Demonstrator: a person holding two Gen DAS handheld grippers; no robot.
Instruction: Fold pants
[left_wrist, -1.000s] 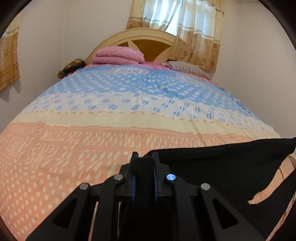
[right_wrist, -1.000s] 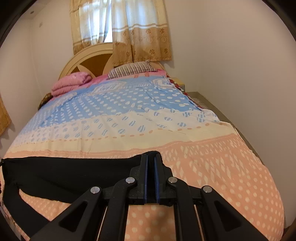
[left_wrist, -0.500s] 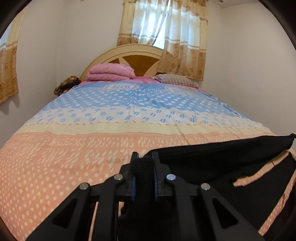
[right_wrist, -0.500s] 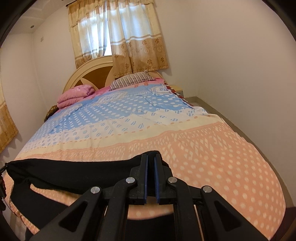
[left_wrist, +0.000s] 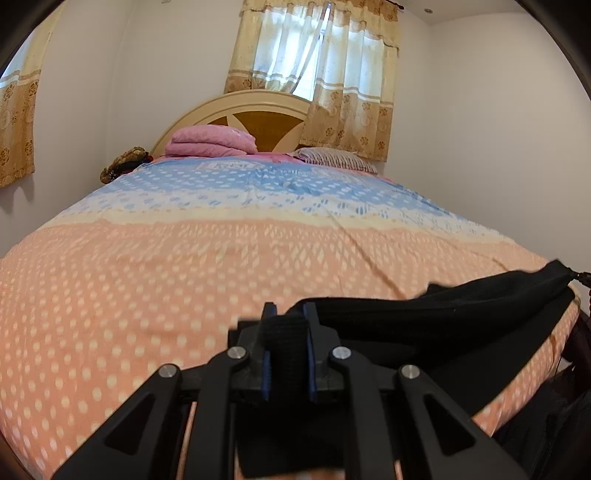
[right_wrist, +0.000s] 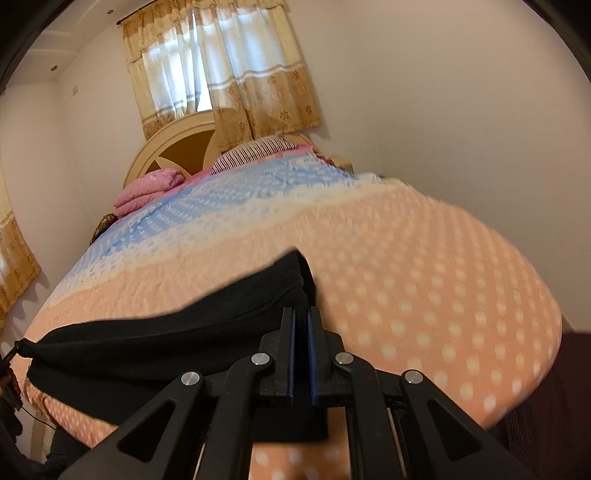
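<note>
The black pants hang stretched between my two grippers over the near end of the bed. My left gripper is shut on one end of the waistband, with black cloth filling the gap between the blue pads. In the right wrist view the pants run left from my right gripper, which is shut on the other end; a fold of cloth stands up just beyond its tips. The lower part of the pants drops below the bed's edge, out of sight.
The bed has a peach, cream and blue dotted cover. A folded pink blanket and a striped pillow lie by the wooden headboard. White walls stand close on both sides; a curtained window is behind.
Both grippers have dropped and pulled back toward the foot of the bed with the pants. The views now tilt up, and the right one has rolled and blurred.
</note>
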